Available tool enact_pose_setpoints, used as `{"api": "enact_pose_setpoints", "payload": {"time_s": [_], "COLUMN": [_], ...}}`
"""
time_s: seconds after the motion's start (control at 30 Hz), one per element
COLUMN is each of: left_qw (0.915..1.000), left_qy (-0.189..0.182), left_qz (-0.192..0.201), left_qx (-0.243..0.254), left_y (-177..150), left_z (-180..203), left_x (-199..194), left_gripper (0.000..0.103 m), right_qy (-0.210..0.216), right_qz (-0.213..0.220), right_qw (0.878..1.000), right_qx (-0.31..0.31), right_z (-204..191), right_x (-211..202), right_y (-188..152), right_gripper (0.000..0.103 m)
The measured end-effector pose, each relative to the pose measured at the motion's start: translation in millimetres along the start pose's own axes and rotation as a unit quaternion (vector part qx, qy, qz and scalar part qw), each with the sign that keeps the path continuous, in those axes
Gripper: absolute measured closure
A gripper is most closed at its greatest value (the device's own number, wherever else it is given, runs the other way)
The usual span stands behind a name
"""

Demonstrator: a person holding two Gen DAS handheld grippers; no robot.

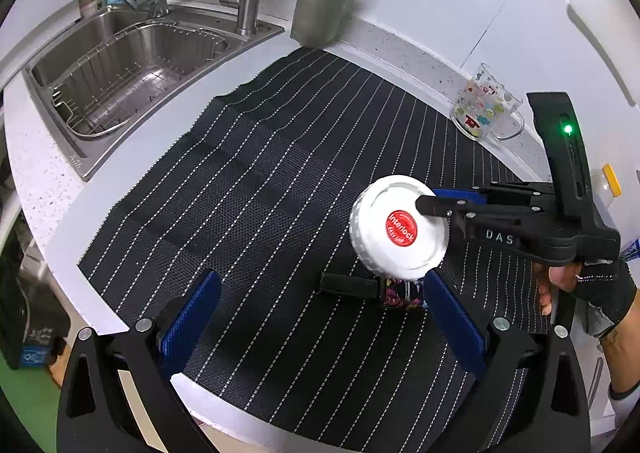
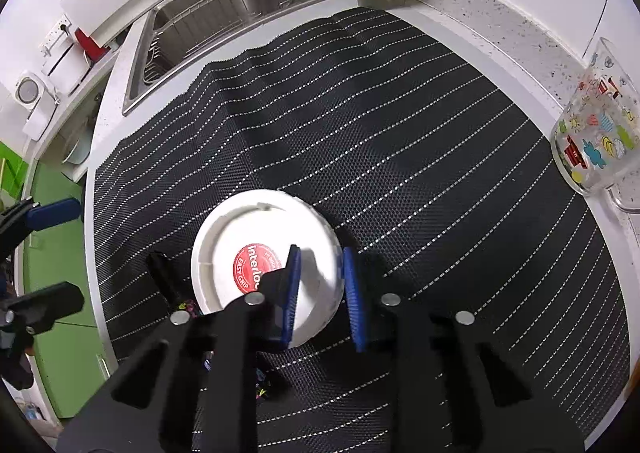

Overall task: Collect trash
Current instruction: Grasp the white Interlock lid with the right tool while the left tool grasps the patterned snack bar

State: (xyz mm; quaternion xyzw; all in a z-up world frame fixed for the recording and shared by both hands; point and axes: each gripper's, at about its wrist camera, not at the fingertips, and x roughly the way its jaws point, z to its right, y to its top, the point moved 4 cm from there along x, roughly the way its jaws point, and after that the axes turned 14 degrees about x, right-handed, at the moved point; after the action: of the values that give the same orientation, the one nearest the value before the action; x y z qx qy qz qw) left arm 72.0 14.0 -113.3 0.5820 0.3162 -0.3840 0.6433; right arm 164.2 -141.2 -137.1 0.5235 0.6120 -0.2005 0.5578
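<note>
A white screw lid [image 1: 394,233] with a round red sticker tops a small jar with a colourful printed body [image 1: 402,293], which stands on the black striped mat [image 1: 260,193]. My right gripper [image 2: 320,253] comes in from the right, held by a gloved hand [image 1: 600,285]. Its blue pads [image 2: 294,285] pinch the right edge of the lid [image 2: 256,229], one over the top and one outside the rim. My left gripper [image 1: 320,317] stands open just in front of the jar, its right finger close beside it. A dark flat piece [image 1: 348,285] lies left of the jar.
A steel sink [image 1: 72,157] with a wire basket [image 1: 132,73] and taps is at the back left. A grey shaker bottle [image 1: 324,1] stands at the back wall. A printed glass mug [image 1: 486,105] sits at the right. The counter's front edge is near.
</note>
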Motion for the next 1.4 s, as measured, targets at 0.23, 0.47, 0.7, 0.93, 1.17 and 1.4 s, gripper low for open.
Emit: {"api": "enact_pose_setpoints", "payload": {"time_s": [0.23, 0.47, 0.7, 0.93, 1.17, 1.4], "left_qw": [0.9999, 0.9961, 0.9751, 0.9421, 0.9142, 0.925], "left_qy": [-0.004, -0.029, -0.067, -0.095, -0.108, -0.113], "left_qz": [0.001, -0.016, -0.044, -0.072, -0.1, -0.093], "left_qx": [0.009, 0.082, 0.207, 0.313, 0.377, 0.351], "left_y": [1.3, 7.7, 17.9, 12.1, 2.9, 5.6], "left_z": [6.9, 30.5, 53.4, 68.8, 78.1, 76.3], "left_x": [-1.0, 5.0, 28.8, 56.8, 83.9, 83.1], "left_gripper": [0.006, 0.006, 0.006, 0.006, 0.039, 0.071], "right_qy": [0.001, -0.001, -0.016, -0.031, -0.04, -0.039], "right_qz": [0.015, 0.029, 0.046, 0.055, 0.055, 0.056], "right_qw": [1.0, 0.999, 0.997, 0.993, 0.991, 0.991], "right_qx": [0.008, 0.029, 0.064, 0.1, 0.117, 0.117], "right_z": [2.1, 14.1, 36.6, 56.8, 64.1, 60.9], "right_x": [-14.5, -47.5, -77.6, -88.6, -87.0, -84.8], "right_y": [-0.7, -3.6, -7.7, -15.3, -17.0, -14.0], "right_gripper": [0.09, 0.09, 0.09, 0.09, 0.09, 0.09]}}
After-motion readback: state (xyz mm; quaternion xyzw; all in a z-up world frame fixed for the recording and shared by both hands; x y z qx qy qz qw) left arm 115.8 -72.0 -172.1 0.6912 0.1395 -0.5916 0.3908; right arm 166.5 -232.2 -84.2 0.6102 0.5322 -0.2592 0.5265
